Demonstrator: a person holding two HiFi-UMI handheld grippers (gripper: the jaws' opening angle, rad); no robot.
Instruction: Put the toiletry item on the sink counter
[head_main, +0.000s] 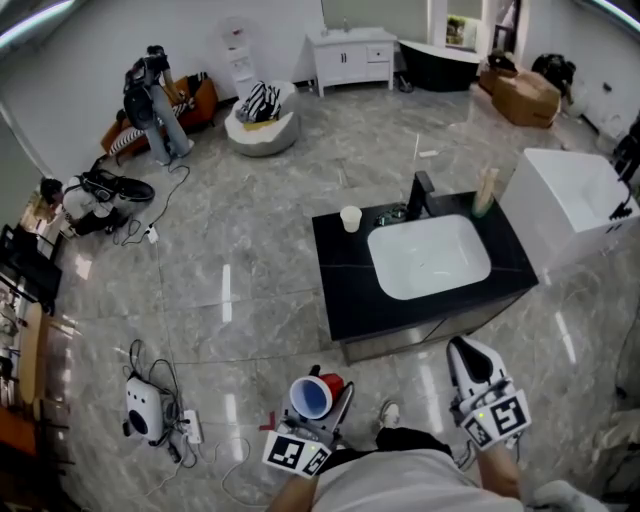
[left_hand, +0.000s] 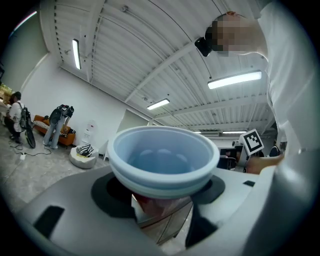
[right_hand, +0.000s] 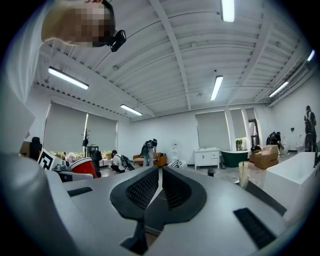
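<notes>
Head view: the left gripper (head_main: 318, 405) sits at lower centre of the frame, clamped on a red cup (head_main: 310, 396) with a pale blue inside, its mouth facing up. The cup is over the floor, just short of the near edge of the black sink counter (head_main: 345, 300). The right gripper (head_main: 472, 358) is at lower right, by the counter's near right corner. The counter carries a white basin (head_main: 430, 258), a black faucet (head_main: 420, 195) and a small white cup (head_main: 350, 218) at its far left corner.

Left gripper view: the red cup (left_hand: 162, 160) fills the centre. The gripper (left_hand: 162, 197) has both pads pressed on the cup's body below the blue rim.

Right gripper view: the gripper (right_hand: 160, 175) is clenched, with its ribbed pads nearly meeting and nothing between them. The red cup (right_hand: 82, 166) shows at middle left.
</notes>
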